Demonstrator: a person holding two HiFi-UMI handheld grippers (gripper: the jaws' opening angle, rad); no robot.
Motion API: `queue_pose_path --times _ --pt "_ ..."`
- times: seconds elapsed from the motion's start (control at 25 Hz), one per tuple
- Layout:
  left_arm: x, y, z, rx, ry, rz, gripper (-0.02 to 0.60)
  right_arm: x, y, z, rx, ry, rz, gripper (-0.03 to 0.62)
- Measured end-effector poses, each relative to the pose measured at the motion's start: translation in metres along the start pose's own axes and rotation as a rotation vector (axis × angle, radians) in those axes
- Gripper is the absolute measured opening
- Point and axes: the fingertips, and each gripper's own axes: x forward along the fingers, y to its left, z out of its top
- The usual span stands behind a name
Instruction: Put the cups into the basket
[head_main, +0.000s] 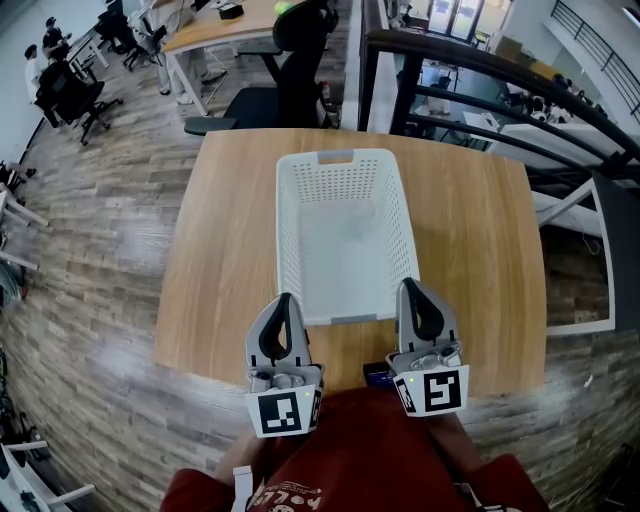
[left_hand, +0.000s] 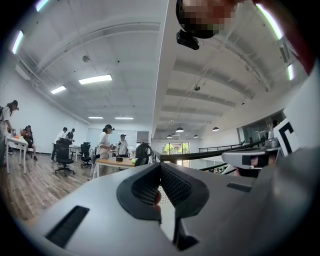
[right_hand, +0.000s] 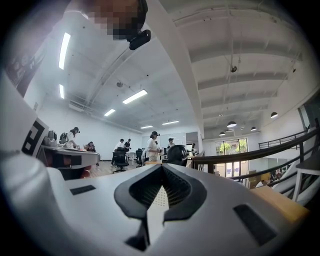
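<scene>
Two claws, both clenched on nothing: left grey two-jaw gripper (head_main: 285, 300) and right grey two-jaw gripper (head_main: 411, 287), jaws pressed flat together, pointing level, hovering at the near table edge.

Just beyond the tips: white perforated plastic basket (head_main: 292, 240), mid light wooden table (head_main: 230, 250), long side running near to far, empty.

Zero cups in any view, so can't say where to find them.

Risks, as a judgement only:
1. Reaching for a cup with jaws shut would bump or tip it rather than straddle it. Need to open first.
2. Tips sitting near the basket's near corners, so any forward push is likely to skid that light plastic toward the far edge.
3. Hunting for off-frame cups means swinging blind, with a possible clip on the basket rim or table edge.
</scene>
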Motion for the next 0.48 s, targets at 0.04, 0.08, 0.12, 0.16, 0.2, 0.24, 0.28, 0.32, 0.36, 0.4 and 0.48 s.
queue_pose_path --times 0.04,0.08,0.12,0.16,0.2,0.24,0.28,0.32,0.36,0.4,0.48 --pt "-0.0002 0.0001 -0.0006 0.0 0.004 0.0 0.008 0.0004 0.0002 0.0002 0.0 0.0 0.002 0.011" --pt "-0.0004 0.0003 -0.0015 -0.002 0.008 0.001 0.008 0.0009 0.0005 0.0005 0.0 -0.002 0.004 0.011" --pt "-0.0006 0.0008 -0.0027 -0.003 0.014 0.002 0.008 0.0013 0.0009 0.0008 0.0 -0.004 0.006 0.011" --pt "-0.0007 0.0014 -0.0026 -0.005 0.013 0.003 0.008 0.0016 0.0011 0.001 0.001 -0.006 0.008 0.011" --pt "-0.0004 0.0018 -0.0009 -0.005 0.004 0.003 0.008 0.0016 0.0013 0.0012 0.001 -0.007 0.008 0.011" --pt "0.0 0.002 0.0015 -0.004 -0.009 0.003 0.008 0.0013 0.0013 0.0014 0.001 -0.007 0.008 0.011" --pt "0.0001 0.002 0.0032 -0.004 -0.017 0.003 0.008 0.001 0.0012 0.0016 0.002 -0.007 0.008 0.011" --pt "0.0 0.0019 0.0037 -0.003 -0.018 0.003 0.008 0.0008 0.0011 0.0018 0.001 -0.007 0.008 0.011" --pt "-0.0002 0.0018 0.0032 -0.004 -0.014 0.003 0.008 0.0006 0.001 0.0018 0.001 -0.006 0.007 0.011" --pt "-0.0006 0.0018 0.0025 -0.004 -0.01 0.003 0.008 0.0005 0.0009 0.0016 0.0 -0.003 0.007 0.011" --pt "-0.0016 0.002 0.0009 -0.007 -0.001 0.004 0.008 0.0002 0.001 0.0012 0.0 0.001 0.007 0.011"
